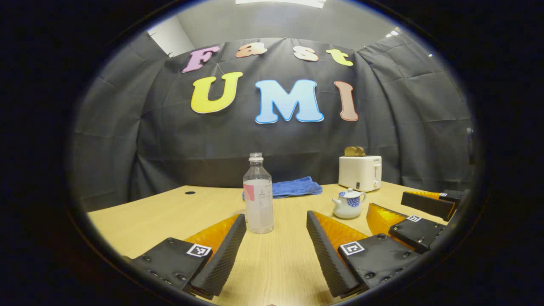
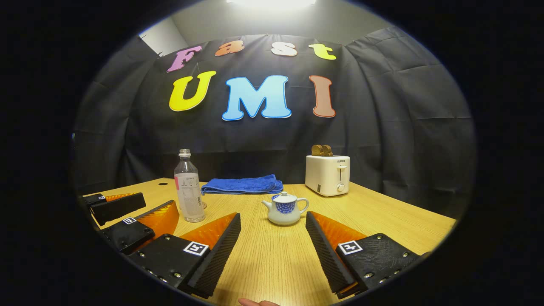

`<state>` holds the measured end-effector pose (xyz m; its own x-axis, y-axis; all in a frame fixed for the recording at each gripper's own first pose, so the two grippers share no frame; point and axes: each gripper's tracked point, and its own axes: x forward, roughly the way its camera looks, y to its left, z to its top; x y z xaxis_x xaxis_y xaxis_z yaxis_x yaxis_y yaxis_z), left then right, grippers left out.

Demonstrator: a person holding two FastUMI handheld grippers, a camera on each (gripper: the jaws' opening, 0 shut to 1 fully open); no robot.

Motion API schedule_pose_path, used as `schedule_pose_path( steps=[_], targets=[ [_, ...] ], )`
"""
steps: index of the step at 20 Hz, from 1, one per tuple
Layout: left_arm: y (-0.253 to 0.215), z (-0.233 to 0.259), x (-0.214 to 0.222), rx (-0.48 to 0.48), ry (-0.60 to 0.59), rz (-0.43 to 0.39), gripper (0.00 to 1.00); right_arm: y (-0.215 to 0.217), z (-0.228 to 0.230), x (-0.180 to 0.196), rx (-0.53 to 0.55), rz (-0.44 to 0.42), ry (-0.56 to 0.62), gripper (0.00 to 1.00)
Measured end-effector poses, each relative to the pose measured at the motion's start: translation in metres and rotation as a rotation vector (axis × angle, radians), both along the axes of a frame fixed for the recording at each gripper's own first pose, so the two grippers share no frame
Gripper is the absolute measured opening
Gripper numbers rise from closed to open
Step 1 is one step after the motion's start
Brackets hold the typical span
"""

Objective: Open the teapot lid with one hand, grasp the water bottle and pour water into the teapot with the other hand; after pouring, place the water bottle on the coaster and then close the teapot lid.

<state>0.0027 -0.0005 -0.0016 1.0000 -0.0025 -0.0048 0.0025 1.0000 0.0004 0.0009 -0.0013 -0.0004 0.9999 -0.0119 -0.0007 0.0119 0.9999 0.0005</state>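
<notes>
Teapot (image 2: 285, 209) lid sat closed, bottle (image 1: 258, 195) untouched; your left gripper (image 1: 276, 250) and right gripper (image 2: 273, 250) gaped empty, lid-lift due next.

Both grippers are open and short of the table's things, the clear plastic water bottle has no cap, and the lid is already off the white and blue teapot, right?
Not quite: the white and blue teapot has its lid on, as the right gripper view shows. The rest holds: left gripper and right gripper open, clear plastic water bottle uncapped.
</notes>
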Motion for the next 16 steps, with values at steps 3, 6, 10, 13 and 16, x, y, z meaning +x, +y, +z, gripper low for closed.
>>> schedule_pose_path(
  steps=[3,6,10,13,16],
  targets=[
    [-0.001,0.001,0.005,-0.001,-0.004,-0.012,1.00,0.001,0.001,0.006,0.008,0.006,0.001,0.94],
    [-0.006,-0.001,0.015,-0.001,0.007,-0.033,1.00,-0.002,0.001,0.016,0.025,0.003,-0.001,0.94],
    [-0.001,0.007,0.037,-0.046,0.026,-0.050,1.00,-0.020,0.014,0.041,0.030,-0.030,0.005,0.94],
    [0.013,0.026,0.054,-0.031,-0.006,-0.027,1.00,-0.031,0.027,0.067,0.036,-0.048,-0.005,0.94],
    [0.022,0.038,0.067,-0.011,-0.024,-0.012,1.00,-0.037,0.024,0.101,0.059,-0.043,0.048,0.94]
  ],
)
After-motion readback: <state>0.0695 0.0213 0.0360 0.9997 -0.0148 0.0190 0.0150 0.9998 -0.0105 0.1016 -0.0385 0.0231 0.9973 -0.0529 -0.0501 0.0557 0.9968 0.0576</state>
